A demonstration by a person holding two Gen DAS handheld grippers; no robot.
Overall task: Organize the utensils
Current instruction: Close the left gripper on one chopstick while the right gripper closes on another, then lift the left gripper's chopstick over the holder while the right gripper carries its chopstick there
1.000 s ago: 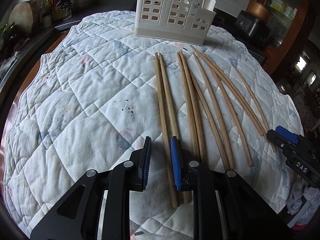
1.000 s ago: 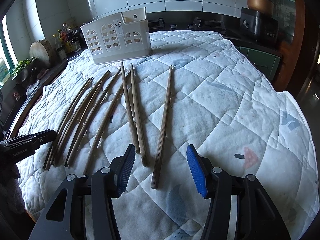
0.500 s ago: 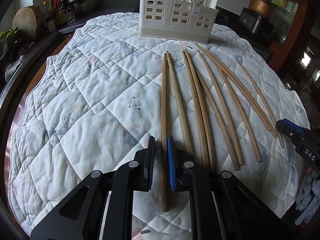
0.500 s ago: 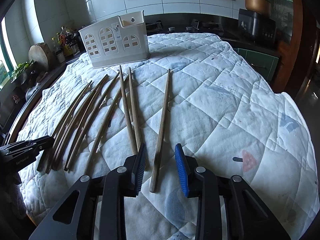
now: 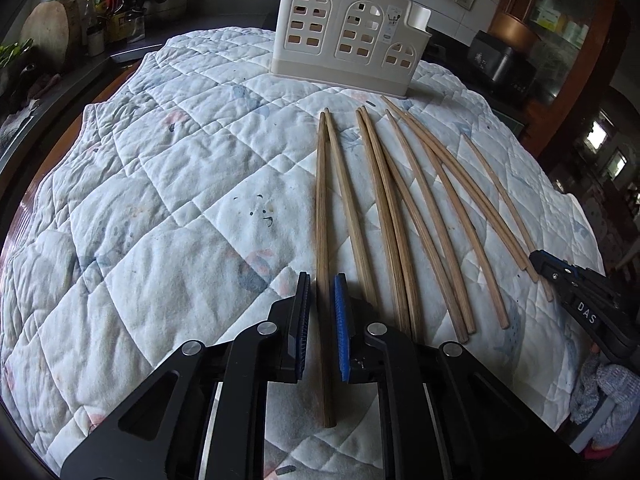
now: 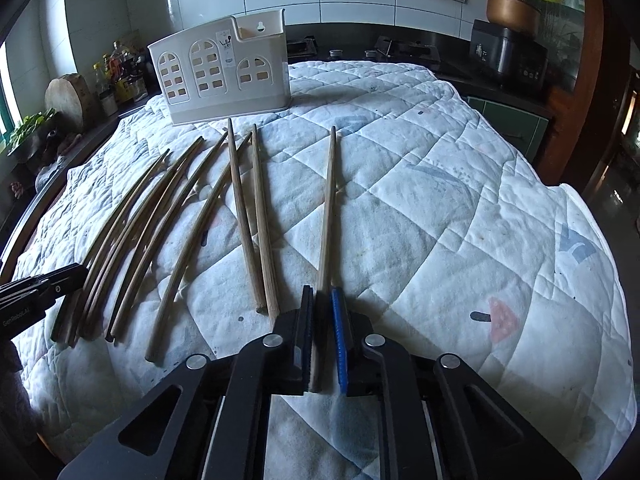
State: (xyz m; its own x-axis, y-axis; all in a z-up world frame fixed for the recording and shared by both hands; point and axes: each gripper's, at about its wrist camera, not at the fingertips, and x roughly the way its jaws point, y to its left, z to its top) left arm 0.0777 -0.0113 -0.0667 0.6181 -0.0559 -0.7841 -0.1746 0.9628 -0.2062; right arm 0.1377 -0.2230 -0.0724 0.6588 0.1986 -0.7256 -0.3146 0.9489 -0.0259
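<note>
Several wooden chopsticks (image 5: 404, 208) lie side by side on a white quilted cloth (image 5: 160, 208). A white plastic utensil holder (image 5: 348, 36) stands at the far end; it also shows in the right wrist view (image 6: 224, 76). My left gripper (image 5: 322, 320) is shut on the leftmost chopstick (image 5: 321, 200), which still lies on the cloth. My right gripper (image 6: 322, 332) is shut on the rightmost chopstick (image 6: 329, 208), set apart from the others (image 6: 256, 220). Each gripper shows at the edge of the other's view: the right (image 5: 576, 296) and the left (image 6: 36, 292).
The cloth covers a table with dark edges (image 5: 24, 160). A kitchen counter behind holds bottles (image 5: 108, 12), a wooden board (image 5: 48, 28) and a dark appliance (image 6: 508, 56). A wooden cabinet (image 6: 572, 80) stands at the right.
Both grippers have moved forward over a chopstick and closed on it: the left on the leftmost one, the right on the rightmost one. The other chopsticks have not moved.
</note>
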